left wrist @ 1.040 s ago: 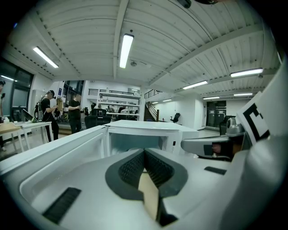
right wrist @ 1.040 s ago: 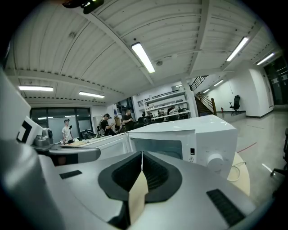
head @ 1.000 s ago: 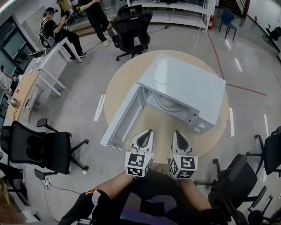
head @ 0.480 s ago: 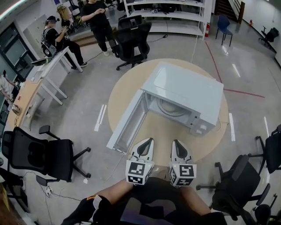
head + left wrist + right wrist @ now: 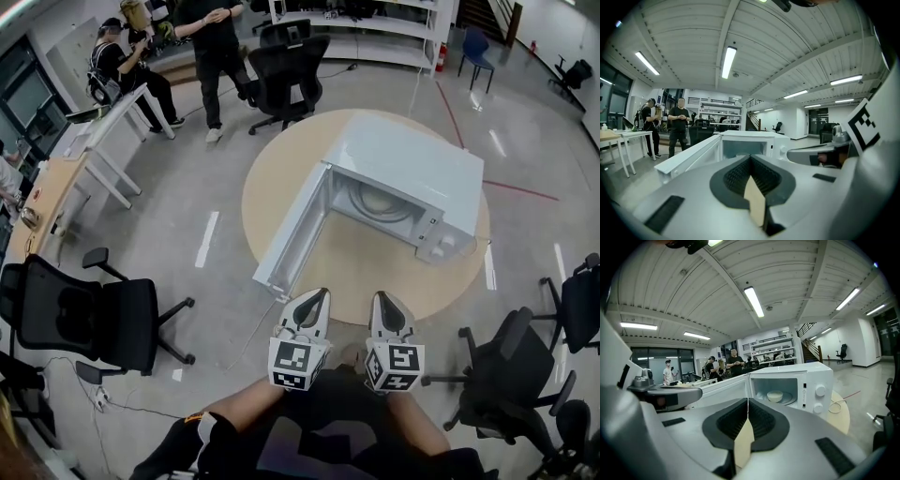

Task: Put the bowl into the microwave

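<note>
The round tan counter [image 5: 375, 277] carries the white microwave [image 5: 403, 183], which takes up its far half. A wide bare stretch of counter lies in front of the microwave's mouth. The microwave's door [image 5: 291, 230] is swung fully open to the left of the cavity, and its outer end reaches past the counter's rim. Nothing stands between the mouth and me.

Black office chairs ring the microwave at a distance. One [image 5: 84, 323] is well off to the left of it, one [image 5: 286, 61] is beyond it, and one [image 5: 506, 384] is to the near right of it. People [image 5: 216, 37] stand well beyond the microwave, by a long desk.

My left claw [image 5: 314, 298] and right claw [image 5: 384, 302] hang side by side in front of the microwave's mouth, well apart from it and about at the counter's near rim. Both claws are pressed together with nothing between their pads.

The bowl [image 5: 775, 396] is small, pale cream and round. It sits upright on the glass turntable [image 5: 787, 399] inside the microwave, left of the middle of the cavity.

Two white knobs [image 5: 819, 399] sit one above the other on the panel right of the cavity. A thin cable [image 5: 836, 405] lies on the counter right of the microwave.
</note>
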Action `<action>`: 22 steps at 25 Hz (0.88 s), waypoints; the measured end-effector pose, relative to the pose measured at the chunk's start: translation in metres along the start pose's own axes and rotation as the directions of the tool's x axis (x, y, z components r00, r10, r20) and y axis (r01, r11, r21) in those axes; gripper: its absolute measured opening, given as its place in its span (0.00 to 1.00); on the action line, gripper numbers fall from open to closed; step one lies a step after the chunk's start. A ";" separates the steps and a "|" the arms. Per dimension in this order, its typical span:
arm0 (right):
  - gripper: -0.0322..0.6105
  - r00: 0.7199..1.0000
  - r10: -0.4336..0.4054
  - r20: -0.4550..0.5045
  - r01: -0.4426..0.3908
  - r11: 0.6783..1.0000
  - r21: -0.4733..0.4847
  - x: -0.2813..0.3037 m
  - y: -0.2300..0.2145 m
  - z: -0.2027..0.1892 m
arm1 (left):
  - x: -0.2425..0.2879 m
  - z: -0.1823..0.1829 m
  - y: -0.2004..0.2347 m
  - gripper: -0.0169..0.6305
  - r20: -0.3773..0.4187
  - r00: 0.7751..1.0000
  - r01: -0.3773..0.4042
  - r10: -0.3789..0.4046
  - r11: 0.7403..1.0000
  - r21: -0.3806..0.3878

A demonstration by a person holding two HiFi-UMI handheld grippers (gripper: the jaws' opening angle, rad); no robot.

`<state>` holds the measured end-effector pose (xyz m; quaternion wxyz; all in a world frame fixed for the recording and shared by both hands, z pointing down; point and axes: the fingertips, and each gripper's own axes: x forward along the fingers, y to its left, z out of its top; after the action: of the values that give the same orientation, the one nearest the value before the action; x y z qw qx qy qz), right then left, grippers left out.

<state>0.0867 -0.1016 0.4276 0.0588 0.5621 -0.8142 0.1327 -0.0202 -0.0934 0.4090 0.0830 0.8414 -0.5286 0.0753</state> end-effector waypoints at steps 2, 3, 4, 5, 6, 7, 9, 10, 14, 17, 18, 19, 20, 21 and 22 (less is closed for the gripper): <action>0.08 1.000 -0.007 -0.010 0.007 1.000 -0.005 -0.013 0.015 -0.008 | -0.021 -0.007 0.002 0.10 -0.003 1.000 0.004 -0.004 1.000 -0.009; 0.08 1.000 -0.011 -0.015 0.011 1.000 -0.007 -0.020 0.022 -0.012 | -0.031 -0.011 0.002 0.10 -0.005 1.000 0.008 -0.008 1.000 -0.014; 0.08 1.000 -0.016 -0.020 0.016 1.000 -0.008 -0.027 0.029 -0.017 | -0.041 -0.015 0.001 0.10 -0.008 1.000 0.014 -0.014 1.000 -0.017; 0.08 0.999 -0.023 -0.026 0.022 1.000 -0.008 -0.035 0.035 -0.022 | -0.051 -0.020 0.000 0.10 -0.011 1.000 0.022 -0.022 1.000 -0.020; 0.08 0.999 -0.030 -0.031 0.030 1.000 -0.007 -0.042 0.041 -0.027 | -0.060 -0.024 -0.002 0.10 -0.013 0.999 0.031 -0.031 0.999 -0.022; 0.08 0.999 -0.038 -0.036 0.038 0.999 -0.005 -0.049 0.046 -0.032 | -0.069 -0.027 -0.003 0.10 -0.014 0.999 0.040 -0.040 0.999 -0.023; 0.08 0.998 -0.052 -0.045 0.052 0.999 -0.002 -0.062 0.056 -0.042 | -0.085 -0.034 -0.006 0.10 -0.015 0.998 0.057 -0.057 0.998 -0.025; 0.08 0.997 -0.059 -0.049 0.059 0.998 -0.001 -0.068 0.061 -0.046 | -0.092 -0.037 -0.007 0.10 -0.016 0.998 0.063 -0.063 0.998 -0.026; 0.08 0.995 -0.084 -0.062 0.084 0.996 -0.001 -0.092 0.076 -0.058 | -0.119 -0.045 -0.013 0.10 -0.015 0.996 0.090 -0.090 0.995 -0.031; 0.08 0.993 -0.098 -0.069 0.098 0.995 -0.006 -0.108 0.083 -0.063 | -0.133 -0.050 -0.018 0.10 -0.017 0.995 0.101 -0.102 0.994 -0.036; 0.08 0.992 -0.102 -0.071 0.102 0.995 -0.009 -0.114 0.084 -0.064 | -0.137 -0.051 -0.019 0.10 -0.015 0.994 0.103 -0.104 0.994 -0.037; 0.08 0.992 -0.106 -0.073 0.106 0.994 -0.012 -0.118 0.085 -0.065 | -0.141 -0.052 -0.021 0.10 -0.013 0.994 0.106 -0.107 0.994 -0.039; 0.08 0.991 -0.110 -0.075 0.109 0.994 -0.016 -0.123 0.086 -0.066 | -0.144 -0.053 -0.024 0.10 -0.014 0.994 0.110 -0.111 0.993 -0.041; 0.08 0.991 -0.113 -0.077 0.112 0.994 -0.018 -0.127 0.086 -0.067 | -0.147 -0.055 -0.026 0.10 -0.016 0.993 0.113 -0.114 0.993 -0.043; 0.08 0.990 -0.115 -0.079 0.114 0.993 -0.018 -0.130 0.087 -0.069 | -0.150 -0.056 -0.027 0.10 -0.018 0.993 0.115 -0.116 0.992 -0.045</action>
<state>0.0490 0.0638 0.4486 0.1029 0.6019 -0.7784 0.1458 -0.0622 0.0620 0.4300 0.1110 0.8677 -0.4798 0.0676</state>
